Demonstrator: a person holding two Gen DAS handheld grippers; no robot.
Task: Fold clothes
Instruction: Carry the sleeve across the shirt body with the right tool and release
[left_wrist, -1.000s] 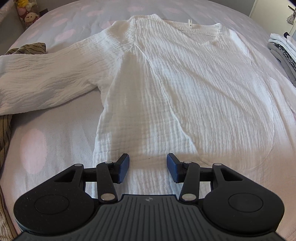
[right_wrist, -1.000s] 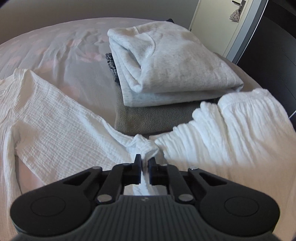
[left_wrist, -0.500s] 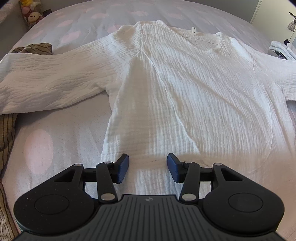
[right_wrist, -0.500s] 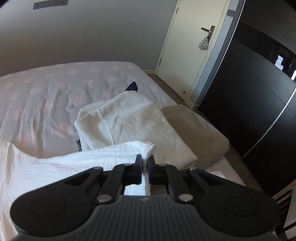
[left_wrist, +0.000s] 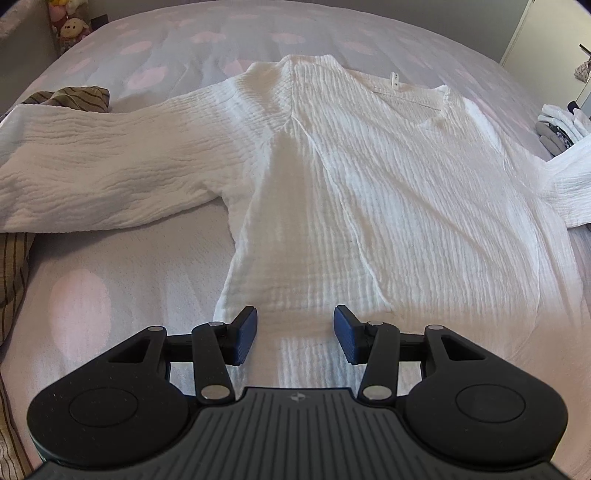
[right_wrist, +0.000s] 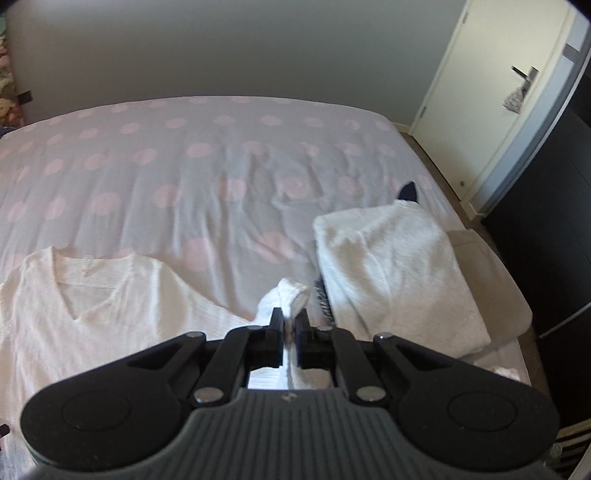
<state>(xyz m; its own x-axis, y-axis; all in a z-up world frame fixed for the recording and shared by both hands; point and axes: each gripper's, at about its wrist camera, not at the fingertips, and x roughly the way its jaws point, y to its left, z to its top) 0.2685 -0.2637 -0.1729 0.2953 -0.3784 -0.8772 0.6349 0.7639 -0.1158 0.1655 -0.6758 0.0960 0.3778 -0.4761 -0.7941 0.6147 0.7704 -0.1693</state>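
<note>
On the dotted bed (left_wrist: 155, 280) the white top (left_wrist: 369, 192) lies flat, right gripper (right_wrist: 290, 325) pinched on its sleeve end (right_wrist: 284, 295), left gripper (left_wrist: 295, 334) wide and empty above the hem, so the sleeve likely wants carrying straight across the chest, unbunched.

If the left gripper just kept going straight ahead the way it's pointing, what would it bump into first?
Most likely the white shirt. The open left gripper hovers by its hem, angled down at the body panel on the bed. How high it hovers is unclear.
</note>
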